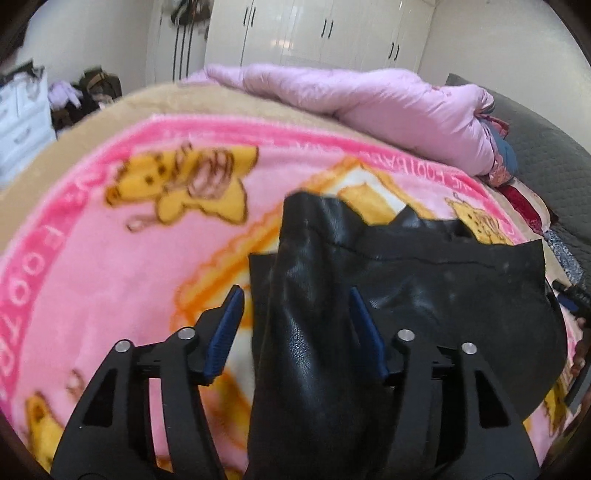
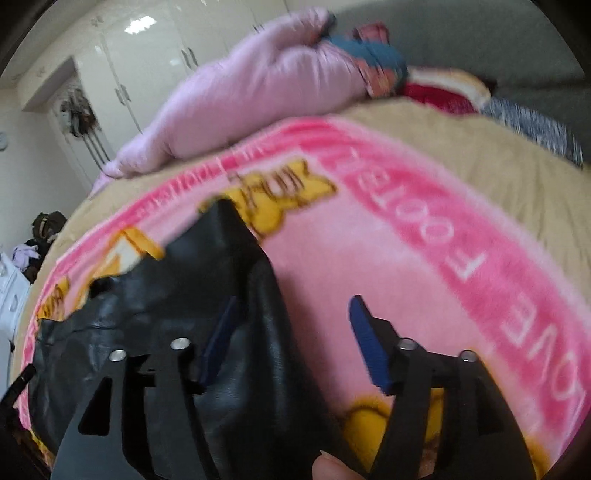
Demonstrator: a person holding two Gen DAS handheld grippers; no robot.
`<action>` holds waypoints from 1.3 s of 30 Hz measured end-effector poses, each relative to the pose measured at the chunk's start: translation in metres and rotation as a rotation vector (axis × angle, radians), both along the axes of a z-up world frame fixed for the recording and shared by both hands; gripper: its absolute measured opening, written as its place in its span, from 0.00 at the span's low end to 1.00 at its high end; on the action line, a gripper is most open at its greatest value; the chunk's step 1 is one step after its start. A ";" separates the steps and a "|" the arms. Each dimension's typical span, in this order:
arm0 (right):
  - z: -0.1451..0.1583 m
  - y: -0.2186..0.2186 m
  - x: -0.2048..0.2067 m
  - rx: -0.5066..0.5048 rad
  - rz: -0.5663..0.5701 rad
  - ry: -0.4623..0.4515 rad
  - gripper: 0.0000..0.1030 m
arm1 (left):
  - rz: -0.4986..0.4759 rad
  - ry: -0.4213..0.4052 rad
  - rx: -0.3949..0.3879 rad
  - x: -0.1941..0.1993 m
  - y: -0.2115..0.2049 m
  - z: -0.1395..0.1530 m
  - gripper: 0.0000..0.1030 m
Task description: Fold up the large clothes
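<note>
A black leather garment lies on a pink cartoon blanket on the bed. In the left wrist view one sleeve or leg of it runs up between the fingers of my left gripper, which is open and straddles it. In the right wrist view the garment lies at the left with a long part stretched forward. My right gripper is open over its right edge; the left finger is above the leather, the right finger above the blanket.
A folded pink quilt with bundled clothes beside it lies at the bed's far side. White wardrobes line the back wall. A dark bag and a white drawer unit stand at the far left. A grey headboard is at the right.
</note>
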State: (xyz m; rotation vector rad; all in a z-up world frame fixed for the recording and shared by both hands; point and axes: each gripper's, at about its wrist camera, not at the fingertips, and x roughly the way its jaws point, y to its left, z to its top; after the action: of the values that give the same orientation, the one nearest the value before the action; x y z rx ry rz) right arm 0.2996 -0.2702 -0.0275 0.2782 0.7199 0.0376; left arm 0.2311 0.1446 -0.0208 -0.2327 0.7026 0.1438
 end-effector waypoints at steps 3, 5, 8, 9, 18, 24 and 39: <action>0.015 0.017 -0.005 -0.041 0.065 -0.072 0.63 | -0.012 -0.056 0.045 -0.014 -0.014 0.020 0.63; 0.018 0.031 -0.005 -0.053 0.137 -0.084 0.63 | -0.053 -0.076 0.064 -0.019 -0.026 0.028 0.71; 0.015 0.054 0.004 -0.064 0.229 -0.067 0.63 | -0.152 -0.050 0.075 -0.021 -0.058 0.029 0.73; 0.014 0.060 0.010 -0.072 0.244 -0.064 0.63 | -0.172 -0.038 0.072 -0.021 -0.065 0.027 0.73; -0.030 0.071 0.068 -0.146 0.272 0.184 0.62 | -0.260 0.130 0.100 -0.006 -0.100 -0.028 0.75; -0.042 0.078 0.074 -0.186 0.265 0.190 0.63 | -0.256 0.121 0.080 -0.005 -0.098 -0.030 0.75; 0.024 0.040 -0.011 0.048 0.261 0.007 0.88 | -0.252 0.062 0.010 -0.031 -0.101 0.000 0.87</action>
State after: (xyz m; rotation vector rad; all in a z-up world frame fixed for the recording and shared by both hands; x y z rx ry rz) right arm 0.2890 -0.2298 -0.0035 0.2292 0.7591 0.3026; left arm 0.2003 0.0436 -0.0210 -0.1293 0.7866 -0.0864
